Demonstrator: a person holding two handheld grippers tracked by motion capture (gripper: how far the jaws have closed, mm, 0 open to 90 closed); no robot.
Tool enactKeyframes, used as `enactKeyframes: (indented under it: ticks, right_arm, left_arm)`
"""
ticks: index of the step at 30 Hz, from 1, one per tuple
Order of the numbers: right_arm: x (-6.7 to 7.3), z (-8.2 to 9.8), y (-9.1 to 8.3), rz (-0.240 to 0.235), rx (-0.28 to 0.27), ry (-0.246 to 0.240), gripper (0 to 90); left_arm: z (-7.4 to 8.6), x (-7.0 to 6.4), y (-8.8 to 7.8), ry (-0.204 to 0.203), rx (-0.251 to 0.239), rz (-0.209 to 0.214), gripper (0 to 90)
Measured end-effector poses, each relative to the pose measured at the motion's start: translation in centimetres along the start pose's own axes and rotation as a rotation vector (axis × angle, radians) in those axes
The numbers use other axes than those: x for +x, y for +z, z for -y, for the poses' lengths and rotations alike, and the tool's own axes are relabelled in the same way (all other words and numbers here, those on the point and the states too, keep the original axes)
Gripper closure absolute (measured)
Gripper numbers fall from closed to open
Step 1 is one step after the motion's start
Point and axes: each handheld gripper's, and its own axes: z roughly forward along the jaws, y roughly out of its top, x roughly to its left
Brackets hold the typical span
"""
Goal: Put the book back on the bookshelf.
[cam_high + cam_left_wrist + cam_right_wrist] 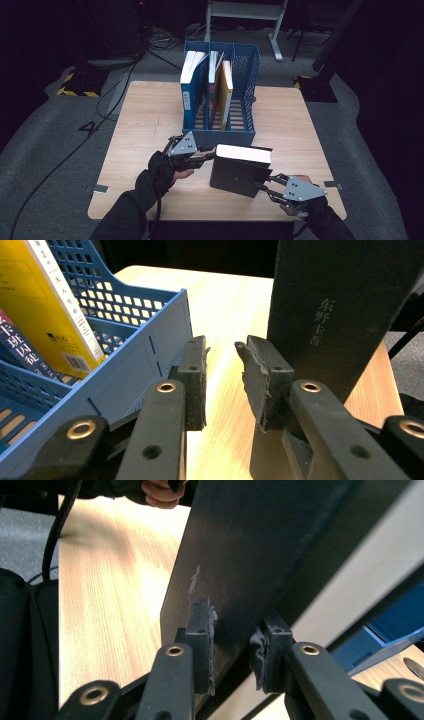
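Observation:
A thick black book point(237, 172) stands upright on the wooden table point(145, 120), just in front of a blue file rack point(250, 85). My right gripper point(260, 187) is shut on the book's lower right corner; in the right gripper view point(232, 625) both pads press on the black cover point(250, 545). My left gripper point(209, 159) is at the book's left edge and is open. In the left gripper view point(222, 365) bare table shows between the jaws, with the book's spine point(340, 305) just outside the right jaw and the rack point(135, 370) on the left.
The rack holds a blue-and-white book point(190, 85), a thin dark one and a yellow book point(226, 90) standing upright; its right compartment has room. Cables lie on the grey floor left of the table. A desk frame point(245, 12) stands behind.

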Motion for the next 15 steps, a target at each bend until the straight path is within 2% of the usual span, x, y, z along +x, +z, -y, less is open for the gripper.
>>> enactKeyframes:
  ticks: [2,7,10,15]
  right_arm:
    - [-0.19,0.1,-0.31,0.004,-0.006,0.007,71.2]
    - [-0.29,0.18,-0.35,0.012,-0.002,0.014,67.7]
    - [-0.43,0.37,-0.23,0.03,0.011,0.023,66.5]
    - [-0.74,0.7,0.17,0.075,0.044,0.043,58.3]
  left_arm:
    - [-0.02,-0.06,-0.07,0.011,0.005,-0.004,70.6]
    - [0.11,-0.1,-0.15,0.006,0.008,0.021,71.6]
    - [0.21,-0.3,-0.29,0.009,0.009,0.041,71.8]
    - [0.41,-0.93,-0.45,0.025,0.021,0.067,70.5]
